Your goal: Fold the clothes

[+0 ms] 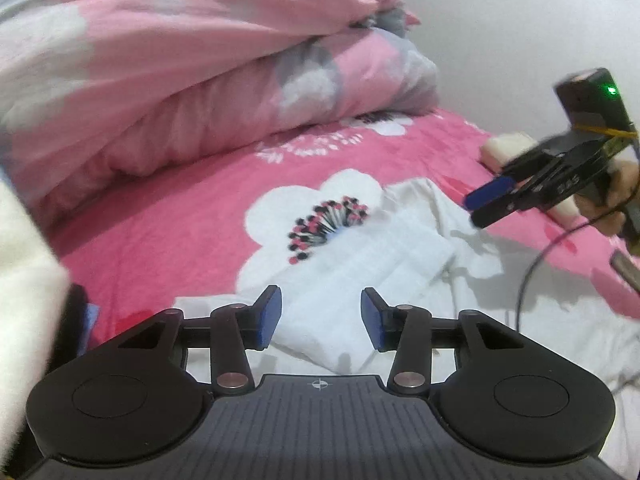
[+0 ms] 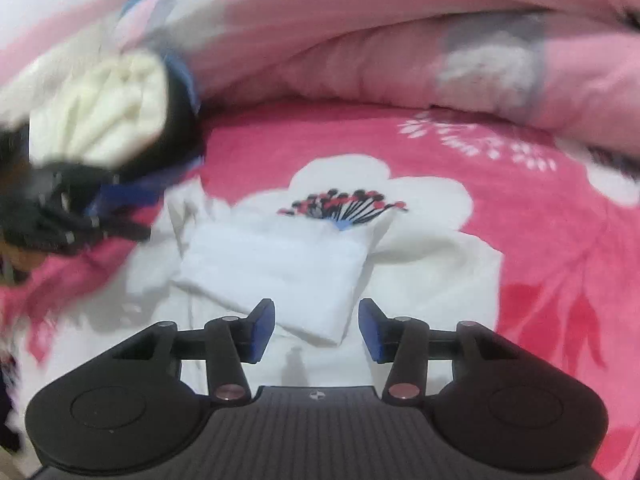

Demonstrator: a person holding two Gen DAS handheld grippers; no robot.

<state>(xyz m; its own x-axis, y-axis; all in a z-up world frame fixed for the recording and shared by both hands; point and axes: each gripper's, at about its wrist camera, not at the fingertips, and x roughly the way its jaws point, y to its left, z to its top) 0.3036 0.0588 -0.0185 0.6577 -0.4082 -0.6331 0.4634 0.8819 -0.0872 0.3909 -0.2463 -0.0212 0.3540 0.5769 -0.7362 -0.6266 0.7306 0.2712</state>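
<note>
Left gripper (image 1: pixel 321 316) agape, white garment (image 1: pixel 360 272) folded, pink bedsheet (image 1: pixel 168 224)

Bed under a bright pink fleece bedsheet (image 1: pixel 168 232) printed with big white flowers. Behind it, heaped pale pink quilt (image 1: pixel 192 60) with grey and white blooms. Plain white wall (image 1: pixel 500 32) beyond, evenly lit.

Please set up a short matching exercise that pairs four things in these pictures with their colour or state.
Things:
1. white garment
2. bed sheet
3. quilt
4. left gripper

Descriptions:
A. pale pink and grey, heaped at the back
B. open, holding nothing
C. partly folded on the bed
D. bright pink with a big white flower

Pairs: 1-C, 2-D, 3-A, 4-B
</note>
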